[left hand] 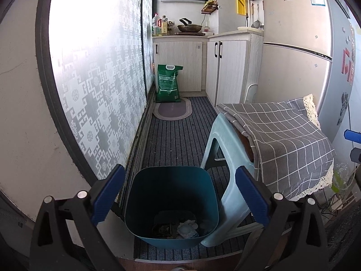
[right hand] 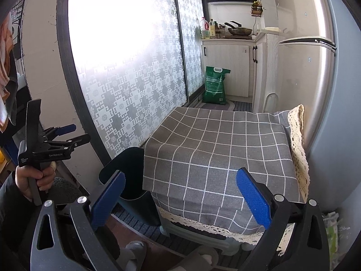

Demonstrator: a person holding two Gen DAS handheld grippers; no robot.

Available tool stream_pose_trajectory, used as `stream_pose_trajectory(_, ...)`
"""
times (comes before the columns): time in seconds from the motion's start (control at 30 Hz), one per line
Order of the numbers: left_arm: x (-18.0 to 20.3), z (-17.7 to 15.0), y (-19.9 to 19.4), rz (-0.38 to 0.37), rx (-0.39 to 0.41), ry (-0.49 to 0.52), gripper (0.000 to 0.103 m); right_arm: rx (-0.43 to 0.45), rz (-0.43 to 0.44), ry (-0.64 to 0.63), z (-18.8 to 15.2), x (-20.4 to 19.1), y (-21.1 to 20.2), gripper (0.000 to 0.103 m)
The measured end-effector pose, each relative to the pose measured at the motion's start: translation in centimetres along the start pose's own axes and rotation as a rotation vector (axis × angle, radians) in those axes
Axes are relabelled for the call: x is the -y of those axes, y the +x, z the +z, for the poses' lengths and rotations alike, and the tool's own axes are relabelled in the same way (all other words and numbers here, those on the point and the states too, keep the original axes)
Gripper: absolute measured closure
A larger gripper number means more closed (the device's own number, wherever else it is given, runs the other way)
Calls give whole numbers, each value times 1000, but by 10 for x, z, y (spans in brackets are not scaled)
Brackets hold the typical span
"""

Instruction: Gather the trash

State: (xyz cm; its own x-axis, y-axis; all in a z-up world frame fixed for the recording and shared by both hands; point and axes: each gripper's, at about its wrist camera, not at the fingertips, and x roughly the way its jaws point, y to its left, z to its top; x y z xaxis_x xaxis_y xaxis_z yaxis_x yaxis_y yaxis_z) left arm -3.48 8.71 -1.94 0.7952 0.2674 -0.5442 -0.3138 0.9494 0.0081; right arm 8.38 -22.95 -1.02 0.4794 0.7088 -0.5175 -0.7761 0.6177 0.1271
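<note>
A teal trash bin [left hand: 171, 203] stands on the striped floor mat, right below my left gripper [left hand: 180, 194], which is open and empty above its mouth. Trash lies at the bin's bottom: a dark wrapper [left hand: 162, 228] and white crumpled paper [left hand: 187, 228]. My right gripper [right hand: 180, 196] is open and empty, hovering over the near edge of a stool covered by a grey checked cloth [right hand: 221, 155]. The bin's rim [right hand: 128, 169] shows left of that cloth. The left gripper [right hand: 67, 135] shows in the right wrist view, held by a hand.
A pale plastic stool [left hand: 225, 180] under the cloth stands right beside the bin. A frosted sliding door [left hand: 101, 79] runs along the left. A fridge [left hand: 300, 45] and cabinets [left hand: 225, 67] are on the right. A green bag [left hand: 169, 83] stands at the far end.
</note>
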Motion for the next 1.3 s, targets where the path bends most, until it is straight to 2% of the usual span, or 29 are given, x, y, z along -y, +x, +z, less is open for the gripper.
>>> stream_pose_trajectory(1.3, -1, 0, -2, -7, 3, -17, 3, -21, -7, -15, 0, -6, 5, 3)
